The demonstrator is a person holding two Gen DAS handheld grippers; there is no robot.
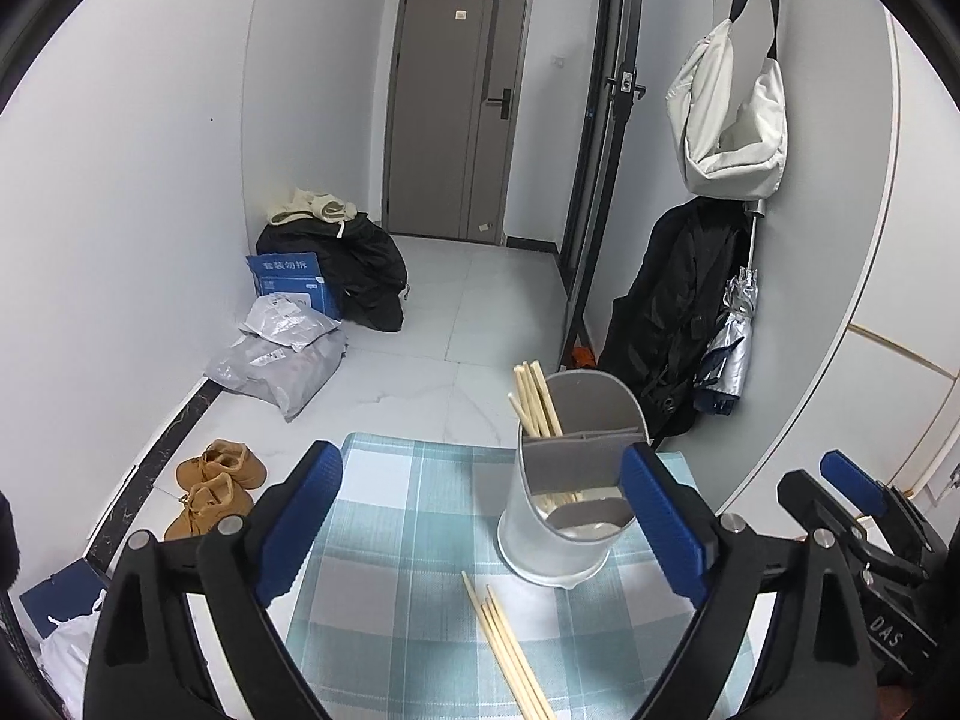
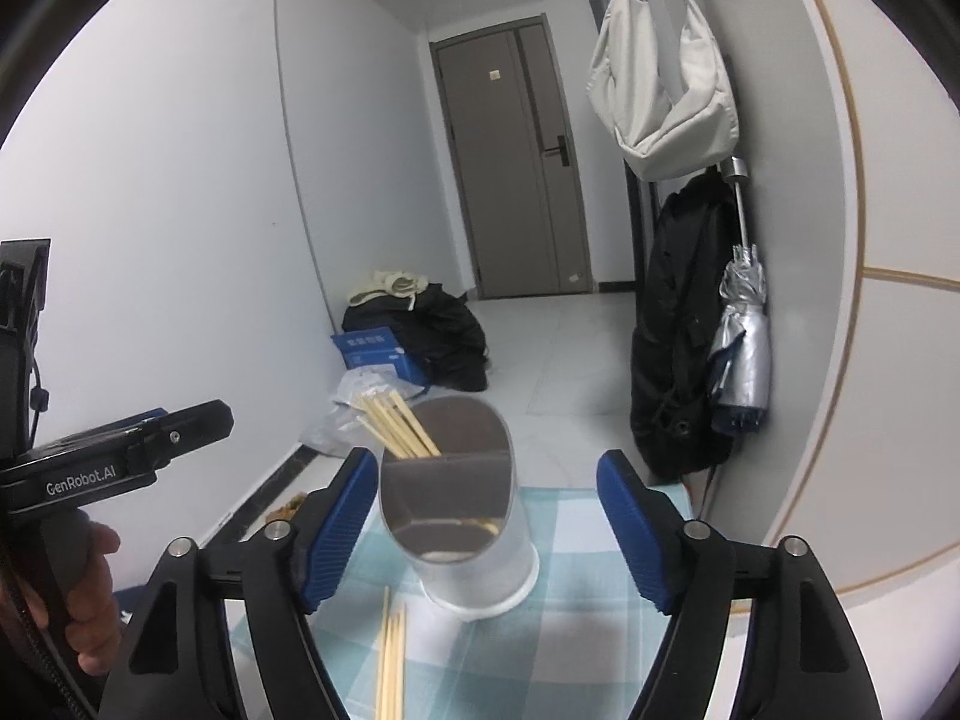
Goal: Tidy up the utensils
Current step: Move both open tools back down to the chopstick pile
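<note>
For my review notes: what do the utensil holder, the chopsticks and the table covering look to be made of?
Utensil holder: probably plastic, frosted translucent white walls with a matte grey inner lining and divider.
Chopsticks: likely bamboo or light wood, pale tan, unvarnished and matte; those standing in the holder look the same.
Table covering: looks like woven cloth, teal-and-white plaid, dull with no glare; a printed vinyl sheet cannot be excluded.

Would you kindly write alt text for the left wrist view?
A grey two-compartment utensil holder holding wooden chopsticks stands on a blue-green plaid cloth, seen between the open left gripper and its blue pads. More loose wooden chopsticks lie in front of it.
</note>
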